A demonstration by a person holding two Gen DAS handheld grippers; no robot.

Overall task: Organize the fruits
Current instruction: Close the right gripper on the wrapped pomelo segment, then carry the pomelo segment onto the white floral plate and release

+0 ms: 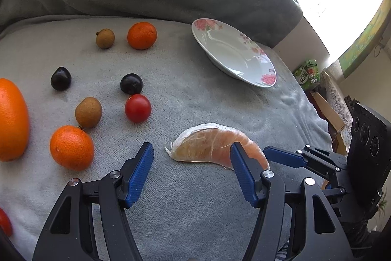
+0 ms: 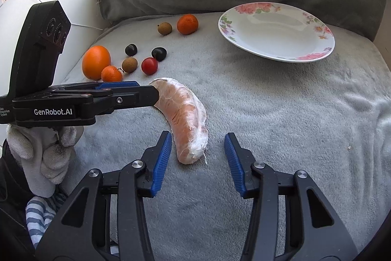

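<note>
While both grippers tilt down w/ jaws apart, pomelo segment (image 2: 188, 119) lies between.

Surface: I see a grey fleece blanket (image 2: 281, 114).
Right side: flowered plate (image 2: 276, 50).
Middle: peeled pomelo segment (image 2: 185, 114).
Left side: I count oranges, longans, dark fruits, one red tomato (image 2: 149, 65).

Between my right gripper's (image 2: 196, 158) blue pads (image 2: 161, 160) I see a pale orange pomelo segment (image 2: 188, 119) veiled in white pith. Beyond my fingertips sits a white plate (image 2: 276, 33) rimmed with pink flowers. Left of them lie orange citrus (image 2: 96, 61), a red tomato (image 2: 149, 65), brown longans (image 2: 129, 64) and near-black fruits (image 2: 159, 53), all on grey plush (image 2: 293, 114).
</note>
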